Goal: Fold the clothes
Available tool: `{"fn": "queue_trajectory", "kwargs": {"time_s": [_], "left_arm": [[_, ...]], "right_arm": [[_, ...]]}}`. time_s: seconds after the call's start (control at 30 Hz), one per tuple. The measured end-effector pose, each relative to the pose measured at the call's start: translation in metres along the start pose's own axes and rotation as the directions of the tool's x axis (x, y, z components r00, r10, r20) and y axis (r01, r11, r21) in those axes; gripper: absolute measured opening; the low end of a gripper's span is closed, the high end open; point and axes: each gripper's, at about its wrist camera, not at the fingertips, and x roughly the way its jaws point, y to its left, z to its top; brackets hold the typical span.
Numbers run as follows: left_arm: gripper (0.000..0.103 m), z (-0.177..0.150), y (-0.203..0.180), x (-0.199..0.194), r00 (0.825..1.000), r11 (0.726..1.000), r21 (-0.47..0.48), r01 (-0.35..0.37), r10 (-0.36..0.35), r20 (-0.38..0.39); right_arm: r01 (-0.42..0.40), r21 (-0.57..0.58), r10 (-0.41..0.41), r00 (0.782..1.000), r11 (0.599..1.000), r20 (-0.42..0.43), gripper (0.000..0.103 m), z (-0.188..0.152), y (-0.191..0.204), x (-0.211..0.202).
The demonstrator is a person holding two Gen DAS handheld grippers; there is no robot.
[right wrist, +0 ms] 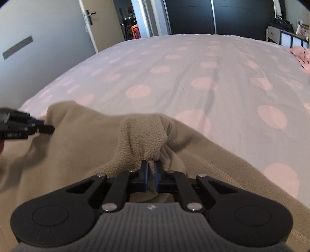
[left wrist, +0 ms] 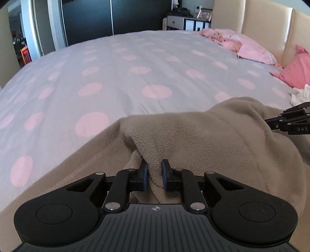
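A beige fleece garment [left wrist: 203,131] lies bunched at the near edge of the bed, with a zipper line running along its left part. My left gripper [left wrist: 155,170] is shut on a ridge of this fleece, the cloth pinched between its blue pads. In the right wrist view the same fleece garment [right wrist: 81,147] spreads below, and my right gripper [right wrist: 151,168] is shut on another raised fold of it. Each gripper shows in the other's view: the right gripper [left wrist: 290,120] at the right edge, the left gripper [right wrist: 38,126] at the left edge.
The bed [left wrist: 135,64] has a pale grey cover with pink dots. Pink pillows [left wrist: 251,48] and a white cloth [left wrist: 300,95] lie by the cream headboard [left wrist: 261,17]. A dark wardrobe [right wrist: 193,17], a door [right wrist: 85,21] and a nightstand [left wrist: 184,22] stand beyond.
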Motion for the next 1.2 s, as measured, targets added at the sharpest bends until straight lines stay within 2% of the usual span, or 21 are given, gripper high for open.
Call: {"fn": "queue_trajectory", "kwargs": {"time_s": [0.2,0.3,0.33,0.43,0.5,0.6,0.63,0.7,0.73,0.77,0.83,0.9,0.93,1.03,1.13,1.2], "left_arm": [[0.013,-0.008,0.005,-0.021,1.000,1.000,0.004,0.015,-0.015,0.016],[0.021,-0.010,0.013,-0.035,0.998,1.000,-0.019,0.010,-0.009,0.055],[0.024,-0.010,0.016,-0.039,0.998,0.999,-0.031,0.006,-0.004,0.070],[0.029,-0.010,0.026,-0.051,0.993,0.998,-0.068,-0.005,0.013,0.116],[0.029,-0.010,0.032,-0.059,0.989,0.996,-0.093,-0.012,0.025,0.145],[0.029,-0.009,0.042,-0.057,0.990,0.989,-0.151,-0.001,0.022,0.136],[0.030,-0.010,0.042,-0.056,0.990,0.988,-0.153,0.024,-0.002,0.140],[0.042,-0.011,0.039,-0.054,0.986,0.984,-0.141,0.109,-0.089,0.144],[0.049,-0.012,0.034,-0.053,0.983,0.983,-0.125,0.133,-0.114,0.146],[0.049,-0.012,0.030,-0.050,0.983,0.986,-0.106,0.127,-0.111,0.144],[0.049,-0.011,0.025,-0.034,0.995,0.993,-0.091,0.077,-0.070,0.074],[0.049,-0.014,0.030,-0.024,0.996,0.987,-0.140,0.076,-0.070,0.047],[0.049,-0.017,0.034,-0.023,0.995,0.981,-0.171,0.094,-0.086,0.054],[0.049,-0.024,0.048,-0.030,0.990,0.958,-0.251,0.138,-0.123,0.074],[0.048,-0.029,0.065,-0.027,0.978,0.895,-0.395,0.208,-0.194,0.077],[0.048,-0.027,0.071,-0.018,0.972,0.860,-0.454,0.231,-0.223,0.071]], "right_arm": [[-0.002,-0.001,0.002,1.000,1.000,0.002,0.007,-0.003,-0.003,-0.015],[0.007,0.004,-0.007,1.000,1.000,0.031,0.011,-0.005,-0.005,-0.032],[0.016,0.006,-0.016,0.999,1.000,0.042,0.014,-0.006,-0.007,-0.037],[0.057,0.019,-0.058,0.996,0.998,0.071,0.034,-0.003,-0.014,-0.045],[0.097,0.028,-0.099,0.991,0.995,0.086,0.034,0.002,-0.020,-0.046],[0.140,0.085,-0.147,0.985,0.986,0.085,0.034,0.008,-0.032,-0.043],[0.135,0.106,-0.144,0.986,0.985,0.081,0.035,0.009,-0.036,-0.042],[0.092,0.115,-0.100,0.992,0.989,0.071,0.037,0.010,-0.036,-0.038],[0.064,0.109,-0.071,0.995,0.992,0.064,0.046,0.011,-0.033,-0.036],[0.043,0.104,-0.049,0.997,0.994,0.055,0.054,0.011,-0.030,-0.033],[0.040,0.080,-0.042,0.999,0.996,0.024,0.055,0.011,-0.021,-0.021],[0.052,0.094,-0.052,0.999,0.994,-0.007,0.055,0.009,-0.019,-0.009],[0.050,0.122,-0.048,0.999,0.991,-0.018,0.055,0.008,-0.020,-0.005],[-0.009,0.211,0.013,1.000,0.977,-0.020,0.046,0.003,-0.030,-0.004],[-0.048,0.275,0.056,0.998,0.960,-0.022,0.037,-0.002,-0.041,-0.006],[-0.070,0.344,0.086,0.996,0.936,-0.030,0.040,-0.004,-0.051,-0.004]]}}
